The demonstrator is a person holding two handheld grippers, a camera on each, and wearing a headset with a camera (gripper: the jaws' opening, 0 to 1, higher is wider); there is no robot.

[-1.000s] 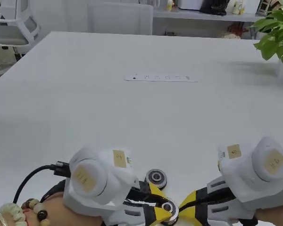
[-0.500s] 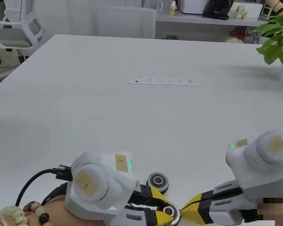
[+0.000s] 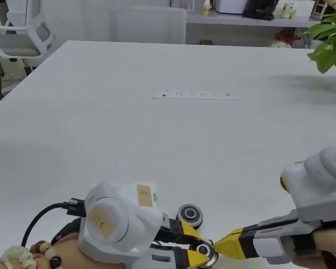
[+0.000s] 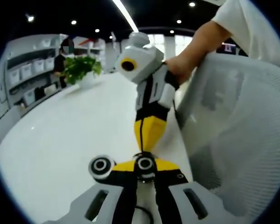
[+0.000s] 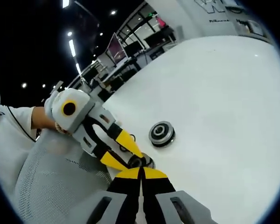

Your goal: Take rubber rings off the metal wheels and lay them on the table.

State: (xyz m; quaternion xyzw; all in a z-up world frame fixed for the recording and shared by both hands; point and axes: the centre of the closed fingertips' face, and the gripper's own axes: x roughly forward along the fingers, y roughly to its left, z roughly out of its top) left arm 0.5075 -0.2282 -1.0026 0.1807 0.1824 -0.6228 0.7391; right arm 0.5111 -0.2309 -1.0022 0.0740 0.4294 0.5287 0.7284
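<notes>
The left tongs [image 3: 196, 246] were closed on a metal wheel [image 4: 145, 163], one yellow tip on each side of it, holding it just above the white surface [image 3: 157, 145]. The right tongs [image 3: 218, 246] pointed straight at the left pair from the opposite side, tip touching the rim of that held wheel. Their jaws were pressed together with barely a seam between them; whether they had nipped the rubber ring could not be told. A second wheel [image 3: 189, 214], dark ring around its rim, lay flat on the surface just beyond the left tongs' tips, apart from both pairs.
</notes>
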